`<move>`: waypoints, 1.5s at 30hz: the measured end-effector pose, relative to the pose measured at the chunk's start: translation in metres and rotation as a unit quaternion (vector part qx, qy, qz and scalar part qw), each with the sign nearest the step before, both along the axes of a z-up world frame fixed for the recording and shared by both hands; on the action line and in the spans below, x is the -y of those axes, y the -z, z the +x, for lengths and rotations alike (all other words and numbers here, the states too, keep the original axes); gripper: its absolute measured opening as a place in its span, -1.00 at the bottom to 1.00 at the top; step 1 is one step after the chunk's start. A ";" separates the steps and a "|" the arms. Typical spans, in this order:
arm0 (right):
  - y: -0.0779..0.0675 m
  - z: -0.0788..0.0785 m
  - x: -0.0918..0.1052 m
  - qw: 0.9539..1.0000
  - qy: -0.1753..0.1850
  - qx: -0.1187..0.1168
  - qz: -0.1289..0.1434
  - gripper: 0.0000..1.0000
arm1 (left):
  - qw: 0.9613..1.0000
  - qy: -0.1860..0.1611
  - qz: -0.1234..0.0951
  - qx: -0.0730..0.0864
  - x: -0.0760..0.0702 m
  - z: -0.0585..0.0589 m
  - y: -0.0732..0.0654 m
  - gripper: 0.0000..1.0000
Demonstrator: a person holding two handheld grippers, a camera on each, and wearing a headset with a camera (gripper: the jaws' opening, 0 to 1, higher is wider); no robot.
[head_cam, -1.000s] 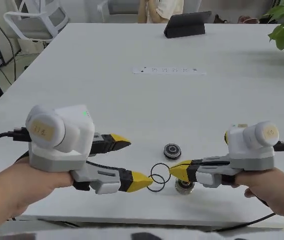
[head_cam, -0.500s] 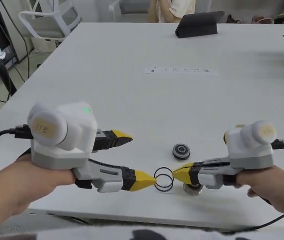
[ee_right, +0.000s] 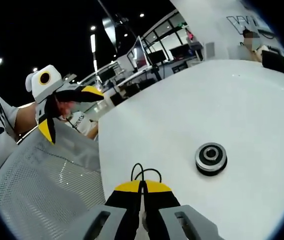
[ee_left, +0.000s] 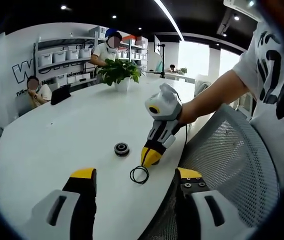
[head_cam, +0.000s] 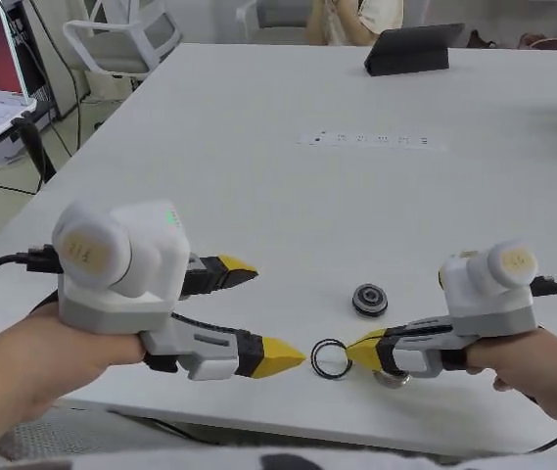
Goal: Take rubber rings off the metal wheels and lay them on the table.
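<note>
Large white desk (head_cam: 258,147). White office chair (head_cam: 126,39) at far corner, grey mesh chair (ee_left: 226,160) at near edge. Wall shelves with bins (ee_left: 64,57), potted plant (ee_left: 119,72), bright windows (ee_left: 194,55), ceiling strip light (ee_left: 169,17).

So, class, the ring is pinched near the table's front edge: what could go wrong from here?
The right hand-held gripper pinches the rubber ring close to the edge of the table; released there, it might fall off. A metal wheel sits beneath that hand-held gripper, also near the edge, and could be knocked off.
</note>
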State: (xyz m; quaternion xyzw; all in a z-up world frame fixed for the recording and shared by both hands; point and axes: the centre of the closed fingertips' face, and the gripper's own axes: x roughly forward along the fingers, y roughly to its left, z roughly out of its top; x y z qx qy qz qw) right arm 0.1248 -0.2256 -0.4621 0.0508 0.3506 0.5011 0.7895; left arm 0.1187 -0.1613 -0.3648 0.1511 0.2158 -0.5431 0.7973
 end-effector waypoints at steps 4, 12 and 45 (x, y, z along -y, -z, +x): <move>0.002 0.005 0.004 1.000 0.002 0.003 -0.003 -1.00 | 1.000 -0.001 0.001 -0.001 0.000 -0.001 0.001 0.22; 0.005 0.010 0.004 1.000 0.001 0.012 -0.014 -1.00 | 1.000 -0.004 0.000 -0.001 0.001 0.001 -0.001 0.22; -0.010 0.025 0.043 0.995 0.073 0.058 -0.019 -0.71 | 1.000 0.004 0.004 -0.005 0.010 0.012 0.003 0.20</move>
